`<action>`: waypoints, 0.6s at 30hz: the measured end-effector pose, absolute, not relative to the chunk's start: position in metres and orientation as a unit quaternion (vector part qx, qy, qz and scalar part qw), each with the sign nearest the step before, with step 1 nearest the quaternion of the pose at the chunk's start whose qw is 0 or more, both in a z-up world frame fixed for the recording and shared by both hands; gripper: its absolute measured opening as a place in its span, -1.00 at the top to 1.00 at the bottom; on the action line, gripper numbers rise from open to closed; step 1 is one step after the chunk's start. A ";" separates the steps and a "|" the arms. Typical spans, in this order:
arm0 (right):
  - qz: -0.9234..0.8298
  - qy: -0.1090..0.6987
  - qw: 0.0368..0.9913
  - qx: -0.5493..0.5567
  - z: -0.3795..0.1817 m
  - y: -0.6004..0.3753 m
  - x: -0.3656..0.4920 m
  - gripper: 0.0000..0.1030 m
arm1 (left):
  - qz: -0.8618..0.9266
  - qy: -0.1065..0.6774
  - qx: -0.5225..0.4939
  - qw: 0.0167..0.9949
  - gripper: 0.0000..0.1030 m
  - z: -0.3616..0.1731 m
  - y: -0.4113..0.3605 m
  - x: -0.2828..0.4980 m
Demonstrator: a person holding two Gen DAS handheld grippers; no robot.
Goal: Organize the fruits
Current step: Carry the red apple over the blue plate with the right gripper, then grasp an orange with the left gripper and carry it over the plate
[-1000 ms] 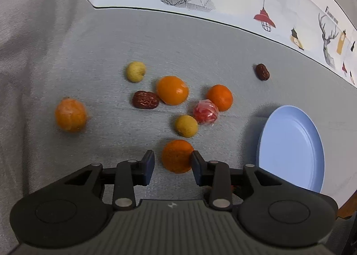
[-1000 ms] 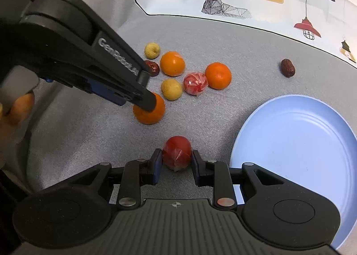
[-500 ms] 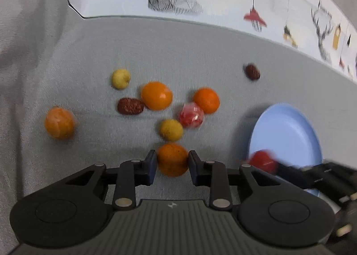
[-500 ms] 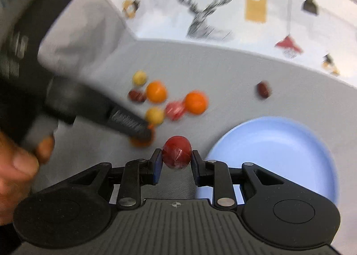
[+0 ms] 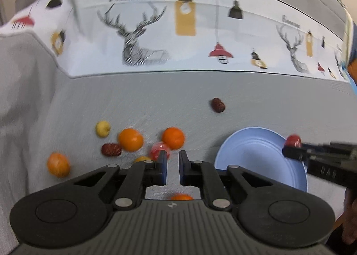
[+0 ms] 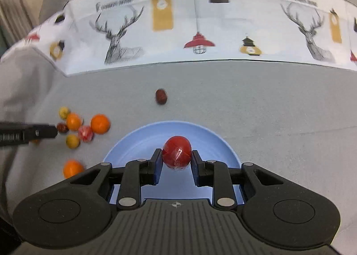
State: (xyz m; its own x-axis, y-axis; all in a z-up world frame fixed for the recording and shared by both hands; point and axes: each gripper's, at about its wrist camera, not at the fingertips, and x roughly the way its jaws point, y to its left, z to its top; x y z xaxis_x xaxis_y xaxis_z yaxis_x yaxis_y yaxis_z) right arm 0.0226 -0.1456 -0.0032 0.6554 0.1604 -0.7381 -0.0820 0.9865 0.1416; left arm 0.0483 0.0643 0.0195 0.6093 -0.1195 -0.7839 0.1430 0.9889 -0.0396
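Right gripper (image 6: 176, 161) is clamping the red wrapped fruit (image 6: 177, 152), hovering over the near half of the blue plate (image 6: 133, 143).

Risk: if let go from this height, the round fruit is likely bouncing or rolling over the low rim.

Left gripper (image 5: 173, 165) jaws are closing with nothing between them. An orange (image 5: 181, 197) is lying just beneath, apparently slipped out; it is mostly hidden.

A second ago that orange was sitting between the left jaws, and the red fruit was hanging over cloth, left of the plate.

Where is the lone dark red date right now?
In the right wrist view the date lies alone on the grey cloth, beyond the blue plate, apart from the fruit cluster at left.
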 end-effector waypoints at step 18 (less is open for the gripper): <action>0.068 0.412 0.908 0.041 -0.005 -0.168 0.017 0.45 | -0.177 0.585 -0.034 0.791 0.00 -0.034 0.059 0.065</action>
State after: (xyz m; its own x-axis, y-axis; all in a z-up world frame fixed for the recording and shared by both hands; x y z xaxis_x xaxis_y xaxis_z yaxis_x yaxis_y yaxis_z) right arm 0.0172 -0.1684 -0.0049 0.6520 0.1567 -0.7419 -0.0885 0.9874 0.1308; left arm 0.0650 0.0587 -0.0344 0.2526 -0.3189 -0.9135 0.2395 0.9353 -0.2603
